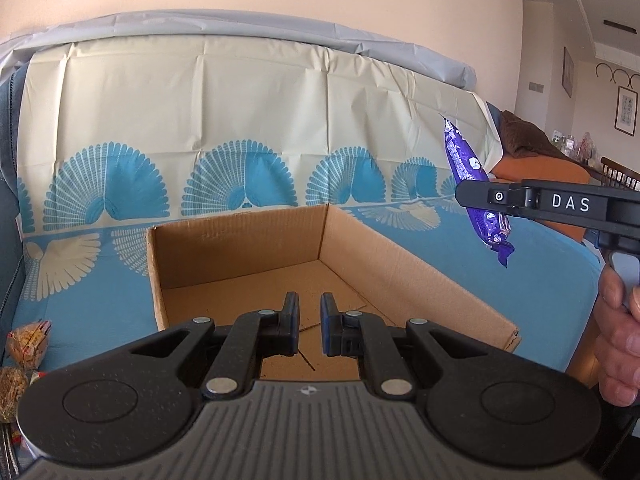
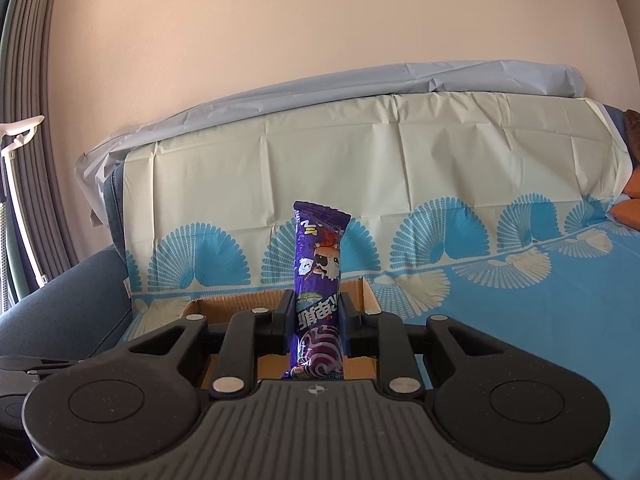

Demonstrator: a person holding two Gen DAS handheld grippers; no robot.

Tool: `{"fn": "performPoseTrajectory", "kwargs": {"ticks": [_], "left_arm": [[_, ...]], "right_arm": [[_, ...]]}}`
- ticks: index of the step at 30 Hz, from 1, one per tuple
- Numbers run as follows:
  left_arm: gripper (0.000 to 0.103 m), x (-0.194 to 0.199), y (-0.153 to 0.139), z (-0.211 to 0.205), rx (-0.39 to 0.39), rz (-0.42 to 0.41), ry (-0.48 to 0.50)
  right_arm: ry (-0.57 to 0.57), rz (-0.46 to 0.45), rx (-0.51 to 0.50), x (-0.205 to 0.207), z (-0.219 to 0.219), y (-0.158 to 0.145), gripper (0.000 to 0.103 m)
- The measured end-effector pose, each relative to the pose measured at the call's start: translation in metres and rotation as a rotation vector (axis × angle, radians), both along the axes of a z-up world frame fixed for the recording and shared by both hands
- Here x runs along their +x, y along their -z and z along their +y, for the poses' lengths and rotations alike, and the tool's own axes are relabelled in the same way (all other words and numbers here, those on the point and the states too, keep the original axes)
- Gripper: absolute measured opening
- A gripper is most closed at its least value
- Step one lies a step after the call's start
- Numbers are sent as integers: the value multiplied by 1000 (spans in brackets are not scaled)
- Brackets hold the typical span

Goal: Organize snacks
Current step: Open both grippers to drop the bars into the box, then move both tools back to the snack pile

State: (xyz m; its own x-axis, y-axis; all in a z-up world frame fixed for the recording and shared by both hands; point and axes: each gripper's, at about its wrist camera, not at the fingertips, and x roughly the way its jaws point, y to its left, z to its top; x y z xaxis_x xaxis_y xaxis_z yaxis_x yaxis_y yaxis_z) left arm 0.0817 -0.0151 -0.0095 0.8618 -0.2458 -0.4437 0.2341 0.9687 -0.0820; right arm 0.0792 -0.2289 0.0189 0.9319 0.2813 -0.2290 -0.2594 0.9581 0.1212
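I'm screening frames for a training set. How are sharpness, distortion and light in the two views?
Left wrist view: sharp, fisheye bends the sofa back, dark corners, the cardboard box evenly daylit. Right wrist view: sharp too, the purple snack packet readable, the curtain at left bowed, no glare.

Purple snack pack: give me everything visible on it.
The purple snack pack is a long, glossy foil-like wrapper with crimped ends, printed with a cartoon face and white lettering. It stands roughly upright, slightly tilted, clamped near its lower half in the right tongs, held in the air near the open cardboard box, touching nothing else.
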Motion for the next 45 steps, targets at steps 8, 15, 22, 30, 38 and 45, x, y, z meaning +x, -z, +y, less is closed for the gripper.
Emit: {"fn": "performPoseTrajectory", "kwargs": {"ticks": [8,15,22,30,38,45], "left_arm": [[33,1,2,2,11,19,-16],[33,-3,0,13,9,-26,-49],[33,-9,-2,39,-24,-42,-105],[25,-36,-20,85,20,-57,-167],[12,-65,-43,141,204,-41,-194],[13,-80,-37,194,106,0,-369]], "right_arm": [[20,26,-55,3,10,3,66],[36,30,-57,3,11,4,66],[33,12,-76,-3,25,3,66],[-8,8,-36,-11,50,0,57],[-150,20,11,-25,101,1,36],[-279,50,5,-40,164,11,36]]}}
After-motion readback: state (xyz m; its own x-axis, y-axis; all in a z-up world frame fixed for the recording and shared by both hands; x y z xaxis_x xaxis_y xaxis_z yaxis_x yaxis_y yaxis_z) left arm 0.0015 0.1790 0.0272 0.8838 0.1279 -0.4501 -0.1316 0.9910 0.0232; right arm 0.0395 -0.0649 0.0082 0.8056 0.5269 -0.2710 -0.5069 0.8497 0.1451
